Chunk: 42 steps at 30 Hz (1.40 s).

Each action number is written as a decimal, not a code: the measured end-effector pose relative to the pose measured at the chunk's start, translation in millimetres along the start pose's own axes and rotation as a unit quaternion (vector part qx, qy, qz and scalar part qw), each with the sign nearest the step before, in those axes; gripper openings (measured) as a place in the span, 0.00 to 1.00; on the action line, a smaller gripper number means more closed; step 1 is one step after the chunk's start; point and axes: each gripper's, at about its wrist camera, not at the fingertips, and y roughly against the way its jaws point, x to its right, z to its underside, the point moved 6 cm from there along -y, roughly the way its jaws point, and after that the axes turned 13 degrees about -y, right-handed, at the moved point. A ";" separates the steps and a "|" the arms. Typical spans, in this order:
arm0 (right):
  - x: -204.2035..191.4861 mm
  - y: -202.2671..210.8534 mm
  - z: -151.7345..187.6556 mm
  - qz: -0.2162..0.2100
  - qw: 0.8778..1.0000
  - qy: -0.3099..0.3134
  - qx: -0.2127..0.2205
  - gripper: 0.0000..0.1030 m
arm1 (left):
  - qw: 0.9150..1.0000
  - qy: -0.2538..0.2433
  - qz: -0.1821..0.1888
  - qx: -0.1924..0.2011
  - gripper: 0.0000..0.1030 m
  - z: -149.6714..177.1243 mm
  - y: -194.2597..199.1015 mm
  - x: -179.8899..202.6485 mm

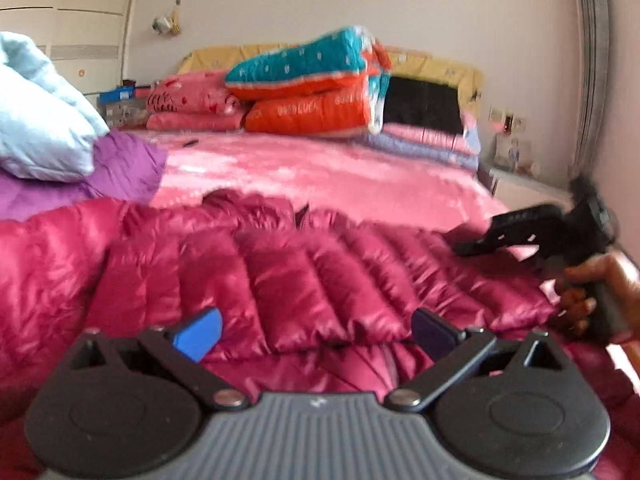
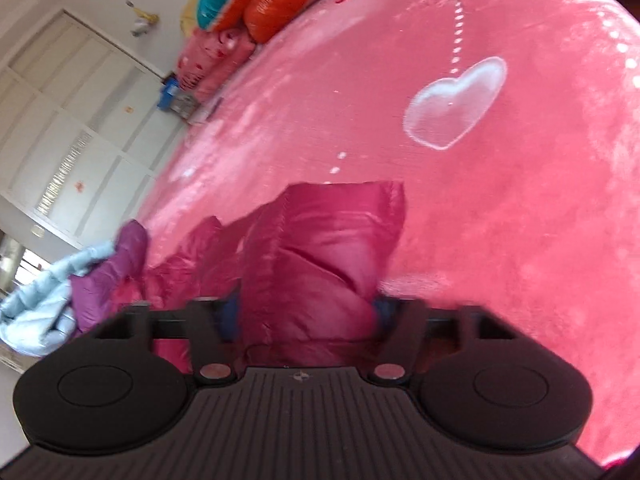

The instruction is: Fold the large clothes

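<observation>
The magenta puffer jacket [image 1: 280,280] lies spread across the near edge of the bed [image 1: 320,168], on its pink blanket [image 2: 500,220]. The right tongs [image 2: 306,312] pinch a bunched fold of the jacket between their pads. The left tongs [image 1: 316,330] hang wide open just over the quilted fabric, gripping nothing. A purple jacket [image 1: 120,164] and a pale blue one [image 1: 40,120] are piled to the left.

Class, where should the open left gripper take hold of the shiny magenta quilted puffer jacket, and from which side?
Probably the near folded hem of the magenta puffer jacket, approached from the bed's near edge: its raised ridge already lies between the left gripper pads.
</observation>
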 end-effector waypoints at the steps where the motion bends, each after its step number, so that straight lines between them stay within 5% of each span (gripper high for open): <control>1: -3.3 0.8 0.7 0.011 1.000 0.012 0.005 0.39 | 1.000 -0.001 0.001 -0.009 0.98 2.3 -6.0 1.6; 3: -9.2 6.8 5.1 0.028 0.998 0.054 0.022 0.26 | 1.000 -0.006 0.004 -0.026 0.98 6.6 -17.0 8.7; 6: -14.2 22.3 7.6 0.047 0.992 0.109 0.050 0.19 | 0.999 -0.025 0.002 -0.032 0.98 6.6 -23.8 21.5; 15: 24.9 83.7 -14.6 0.106 0.977 0.132 0.129 0.16 | 0.998 -0.040 0.049 -0.019 0.98 -6.4 -39.5 93.6; 22: 71.5 119.4 -18.9 0.121 0.977 0.101 0.141 0.18 | 0.996 -0.069 0.058 -0.023 0.98 -10.8 -47.7 129.3; 25: 62.7 118.9 -13.2 0.115 0.978 0.087 0.152 0.37 | 0.996 -0.039 0.068 -0.029 0.97 -13.8 -35.8 120.9; 26: 63.1 122.1 -11.0 0.114 0.978 0.081 0.155 0.58 | 0.997 -0.032 0.066 -0.032 0.95 -15.5 -29.8 117.9; 27: 62.5 123.8 -10.0 0.111 0.978 0.074 0.159 0.90 | 0.997 -0.028 0.066 -0.033 0.95 -16.3 -22.3 115.5; 28: 62.6 129.0 -7.8 0.110 0.977 0.067 0.167 1.00 | 0.997 -0.027 0.064 -0.033 0.95 -16.4 -10.4 112.2; 35: 51.9 167.5 12.4 0.093 0.970 0.037 0.221 0.99 | 0.999 0.001 0.002 -0.035 0.94 -19.0 70.1 65.1; 39: 30.0 189.9 38.9 0.086 0.964 0.059 0.244 1.00 | 0.997 -0.007 -0.073 -0.031 0.93 -22.4 117.3 21.0; 42: 10.3 202.4 69.2 0.073 0.964 0.084 0.243 1.00 | 0.987 -0.036 -0.146 -0.058 0.93 -11.1 145.2 -15.9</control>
